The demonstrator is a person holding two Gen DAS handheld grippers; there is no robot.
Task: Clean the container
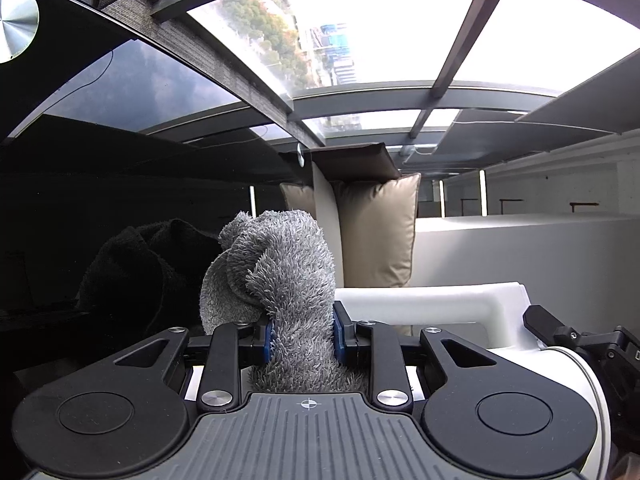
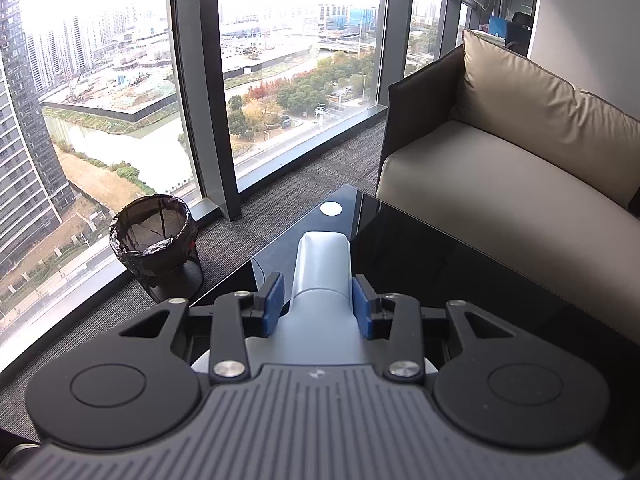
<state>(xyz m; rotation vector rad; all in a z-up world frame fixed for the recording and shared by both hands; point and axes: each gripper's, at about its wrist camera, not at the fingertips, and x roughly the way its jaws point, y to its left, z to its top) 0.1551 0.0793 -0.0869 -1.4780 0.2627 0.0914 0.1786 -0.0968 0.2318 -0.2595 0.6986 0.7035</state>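
While the left gripper (image 1: 302, 334) clamps a fluffy grey microfibre cloth (image 1: 280, 276), the right gripper (image 2: 320, 306) grips the white plastic container's handle (image 2: 322, 264).

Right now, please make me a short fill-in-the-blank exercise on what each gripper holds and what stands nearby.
1. The left gripper is shut on a fluffy ____ cloth.
2. The right gripper is shut on the white container's ____.
3. The black-lined waste bin stands on the ____.

Missing words: grey; handle; carpet

High-rise office lounge: sofa (image 2: 500, 160), glass table (image 2: 440, 260), floor-to-ceiling windows (image 2: 280, 60).
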